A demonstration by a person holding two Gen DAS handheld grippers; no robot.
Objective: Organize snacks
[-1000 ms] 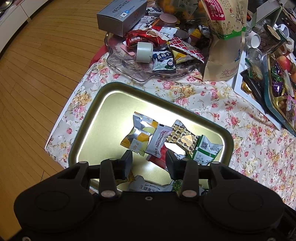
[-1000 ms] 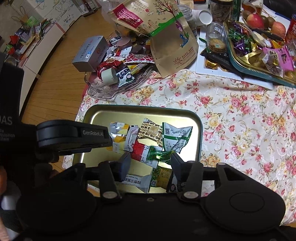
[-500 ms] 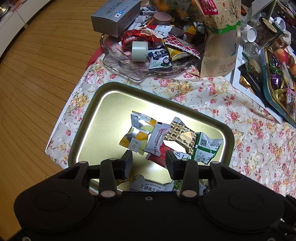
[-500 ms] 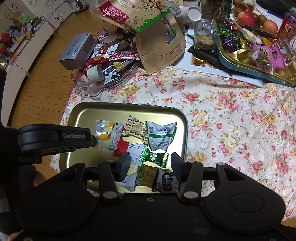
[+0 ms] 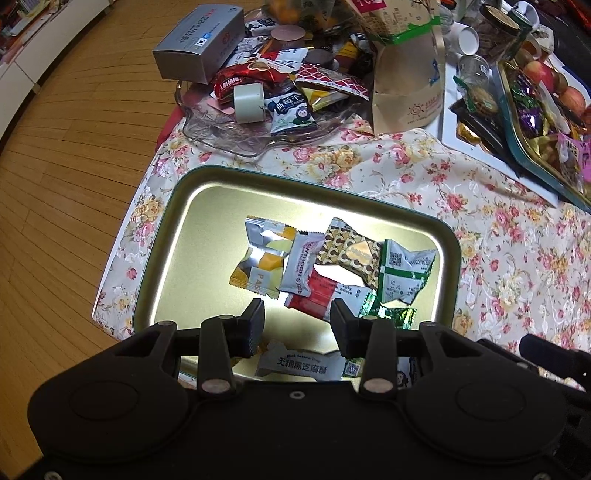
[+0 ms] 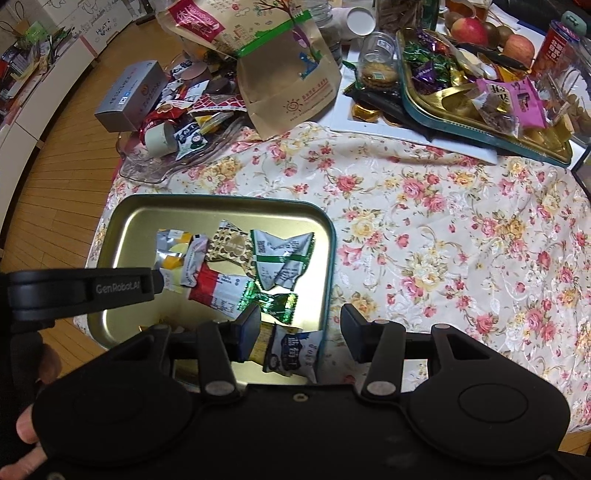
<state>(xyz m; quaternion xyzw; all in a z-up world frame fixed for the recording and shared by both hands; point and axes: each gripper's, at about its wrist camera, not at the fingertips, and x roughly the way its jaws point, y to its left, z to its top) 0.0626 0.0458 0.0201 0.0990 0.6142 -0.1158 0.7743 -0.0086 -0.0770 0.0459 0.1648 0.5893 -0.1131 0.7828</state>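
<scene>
On the gold tray, red-and-white snack packet lies diagonally.

My view takes in a floral tablecloth over the table, wooden plank floor to the left. White cabinets line the far wall. Two red apples lie at the back right, a small glass jar just left of them, a white cap beyond.
</scene>
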